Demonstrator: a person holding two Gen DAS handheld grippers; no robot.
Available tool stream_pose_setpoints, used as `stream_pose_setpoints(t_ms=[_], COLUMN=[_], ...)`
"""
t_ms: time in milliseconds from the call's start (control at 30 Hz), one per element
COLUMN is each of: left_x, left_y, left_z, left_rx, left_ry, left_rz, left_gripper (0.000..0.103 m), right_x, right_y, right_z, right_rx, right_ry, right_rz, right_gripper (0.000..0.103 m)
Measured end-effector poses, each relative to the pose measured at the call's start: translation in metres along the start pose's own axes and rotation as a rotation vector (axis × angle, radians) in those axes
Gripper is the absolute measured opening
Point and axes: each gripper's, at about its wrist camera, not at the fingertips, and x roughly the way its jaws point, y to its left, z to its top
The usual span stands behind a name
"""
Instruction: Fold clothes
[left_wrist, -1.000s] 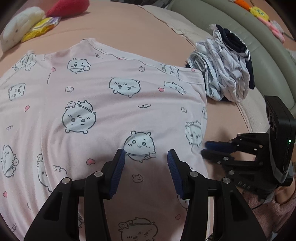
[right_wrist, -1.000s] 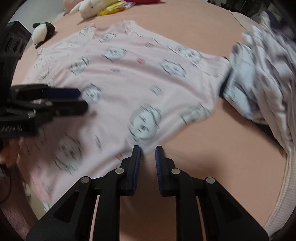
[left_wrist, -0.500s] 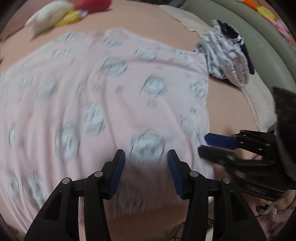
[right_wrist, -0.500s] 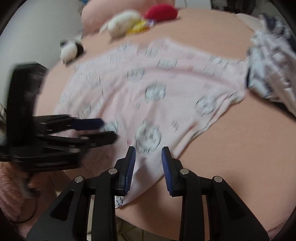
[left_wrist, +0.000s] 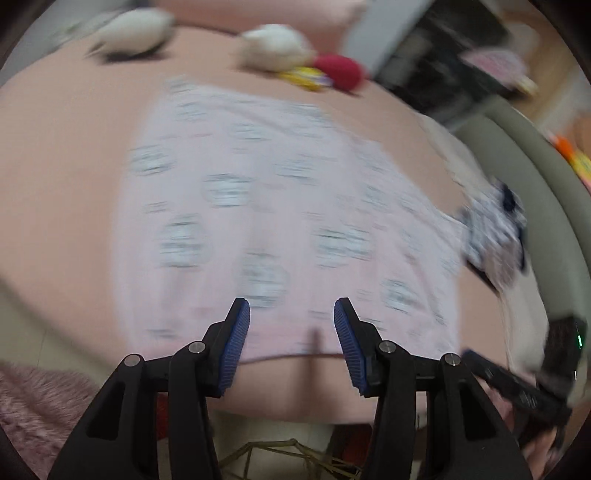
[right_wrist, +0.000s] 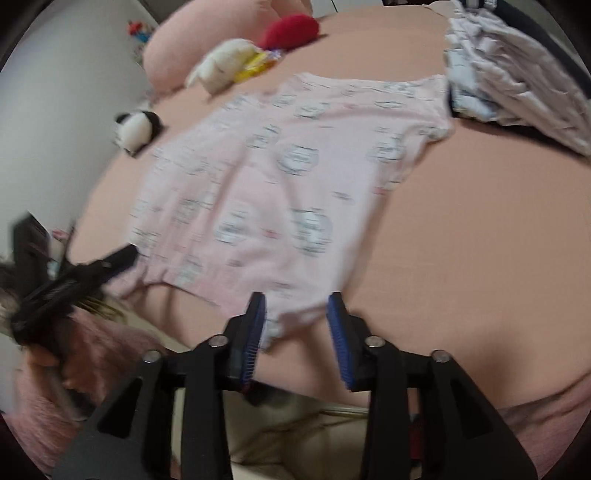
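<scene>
Right wrist view showed the pink printed shirt (right_wrist: 280, 192) spread flat on the bed (right_wrist: 461, 229). My right tongs (right_wrist: 295, 325) had just been opening over its near corner, unclenched; my left tongs (left_wrist: 291, 332) hung released above its hem. Crumpled striped clothes (right_wrist: 509, 85) and plush toys (right_wrist: 221, 66) lay beyond.

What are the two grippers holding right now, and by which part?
Nothing. The left gripper is open over the pink shirt's near hem; the right gripper's jaws have just been opening, a shirt corner loose between them.
</scene>
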Motion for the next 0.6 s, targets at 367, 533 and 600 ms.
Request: stream_pose_setpoints(t_ms=[367,533,600], left_x=[-0.017,0.002,0.005], left_y=[0.061,0.046,0.037], left_z=[-0.015,-0.008,-0.006], left_rx=[-0.259,-0.212,-0.14], left_ry=[-0.051,-0.02,-0.007], left_rz=[0.071,0.112,0.162], left_gripper=[0.044,0.054,0.055], right_x=[0.039,0.045,0.054], right_y=[-0.015,0.002,0.014], right_z=[0.001,0.001,0.003], right_rx=[0.091,0.066,0.023], right_ry=[0.077,0.093,0.09], right_rz=[0.011,0.054,0.02], right_gripper=[0.045,0.026,0.022])
